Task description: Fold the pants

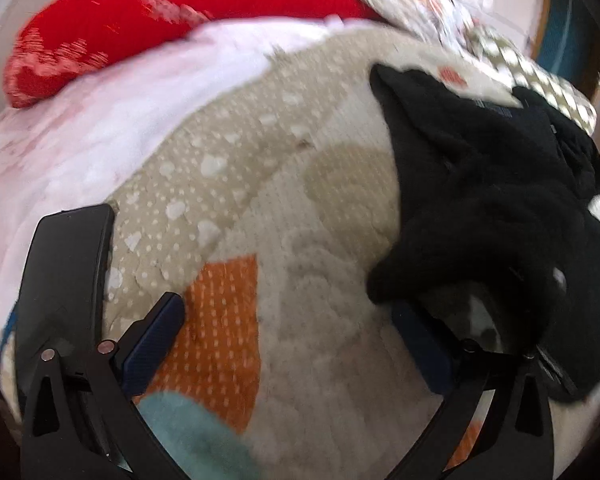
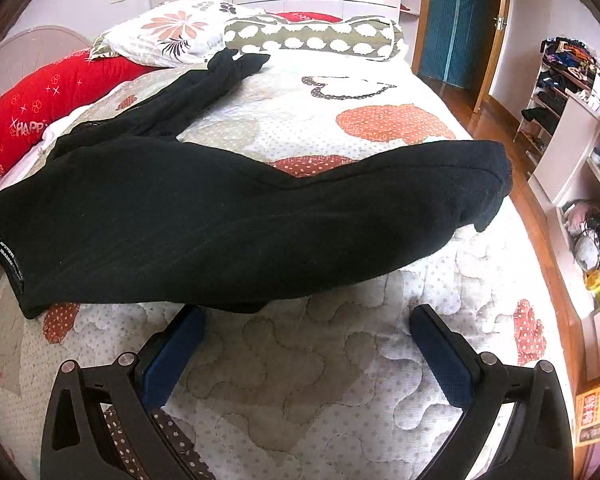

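Black pants point(image 2: 228, 224) lie on a quilted bed cover point(image 2: 300, 360). One leg stretches across the bed in front of my right gripper point(image 2: 306, 312), the other leg point(image 2: 204, 88) runs back toward the pillows. My right gripper is open and empty, just short of the near pant edge. In the left wrist view the pants point(image 1: 480, 200) lie bunched at the right. My left gripper point(image 1: 296, 304) is open; its right finger point(image 1: 424, 344) sits under the edge of the black cloth, its left finger over an orange patch.
A red pillow point(image 2: 28, 112), a floral pillow point(image 2: 172, 32) and a spotted bolster point(image 2: 312, 38) lie at the head of the bed. A pink blanket point(image 1: 100, 128) lies along the far side. Shelves point(image 2: 580, 184) stand right of the bed, beyond its edge.
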A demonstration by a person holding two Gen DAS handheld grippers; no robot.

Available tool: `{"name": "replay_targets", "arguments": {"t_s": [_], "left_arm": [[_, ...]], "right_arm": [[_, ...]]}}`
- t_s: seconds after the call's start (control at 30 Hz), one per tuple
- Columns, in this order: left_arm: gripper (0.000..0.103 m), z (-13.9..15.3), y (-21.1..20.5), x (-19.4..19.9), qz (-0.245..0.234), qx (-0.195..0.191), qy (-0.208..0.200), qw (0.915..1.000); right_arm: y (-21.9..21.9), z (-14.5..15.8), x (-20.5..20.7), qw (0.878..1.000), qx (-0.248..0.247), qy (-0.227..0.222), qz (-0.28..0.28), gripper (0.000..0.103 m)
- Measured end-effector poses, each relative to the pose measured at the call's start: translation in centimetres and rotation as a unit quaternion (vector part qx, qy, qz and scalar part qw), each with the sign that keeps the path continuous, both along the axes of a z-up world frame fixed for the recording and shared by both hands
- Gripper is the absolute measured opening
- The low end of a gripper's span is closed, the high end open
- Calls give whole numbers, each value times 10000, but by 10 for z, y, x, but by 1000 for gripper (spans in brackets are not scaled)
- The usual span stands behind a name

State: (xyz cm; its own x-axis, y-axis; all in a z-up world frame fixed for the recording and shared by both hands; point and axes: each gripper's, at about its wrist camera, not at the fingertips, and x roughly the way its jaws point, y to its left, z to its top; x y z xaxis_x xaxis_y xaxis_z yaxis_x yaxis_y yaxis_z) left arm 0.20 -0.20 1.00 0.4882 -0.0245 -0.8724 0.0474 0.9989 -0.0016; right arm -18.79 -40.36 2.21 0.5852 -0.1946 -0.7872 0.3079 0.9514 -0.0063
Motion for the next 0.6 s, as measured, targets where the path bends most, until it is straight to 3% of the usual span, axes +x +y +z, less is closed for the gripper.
{"name": "replay_targets", "arguments": {"t_s": [0.07, 0.17, 0.27, 0.43, 0.6], "left_arm": [[103, 9, 2, -3, -82, -184, 299, 9993], [103, 35, 13, -31, 69, -877, -48, 9961], [103, 47, 12, -44, 33, -1162, -147, 9931], [103, 53, -10, -40, 50, -963, -218, 9951], [103, 53, -19, -38, 30, -840, -447, 9955]], "right_arm": [[0, 0, 0, 10000, 8, 8, 0, 103], [-2, 4, 2, 10000, 55, 56, -3, 103], [3, 18, -8, 9998, 171, 26, 110, 102], [22, 45, -24, 9979, 134, -486, 416, 102], [23, 51, -30, 9965, 389, -598, 437, 102]]}}
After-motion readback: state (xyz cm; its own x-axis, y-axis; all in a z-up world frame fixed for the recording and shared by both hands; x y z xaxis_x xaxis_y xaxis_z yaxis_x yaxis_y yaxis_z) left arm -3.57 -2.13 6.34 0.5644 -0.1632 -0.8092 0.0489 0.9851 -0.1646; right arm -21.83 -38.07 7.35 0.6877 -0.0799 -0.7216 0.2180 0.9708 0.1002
